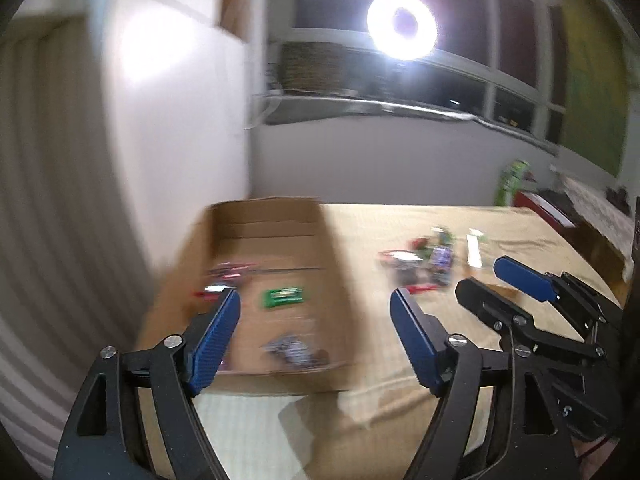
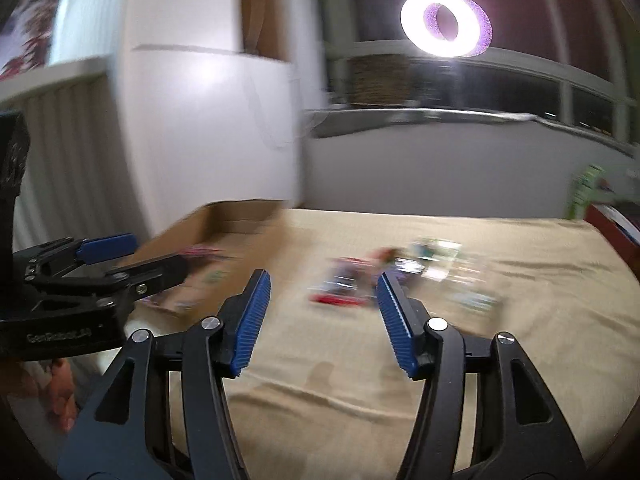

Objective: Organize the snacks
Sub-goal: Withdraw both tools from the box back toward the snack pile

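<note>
An open cardboard box (image 1: pixel 332 264) lies on the tan cloth at the left; it also shows in the right wrist view (image 2: pixel 224 216). Inside it lie a green snack pack (image 1: pixel 282 297), a purple pack (image 1: pixel 294 352) and red packs (image 1: pixel 224 276). A blurred pile of loose snack packs (image 1: pixel 424 262) lies on the cloth to its right, also in the right wrist view (image 2: pixel 384 276). My left gripper (image 1: pixel 316 304) is open and empty above the box's near end. My right gripper (image 2: pixel 322 280) is open and empty, just short of the pile.
The surface is a table or bed under tan cloth (image 2: pixel 500 340). A white wall (image 1: pixel 180 120) stands behind the box. A ring light (image 1: pixel 402 26) glares before dark windows. A green item (image 1: pixel 512 180) and a red box (image 1: pixel 540 204) sit at the far right.
</note>
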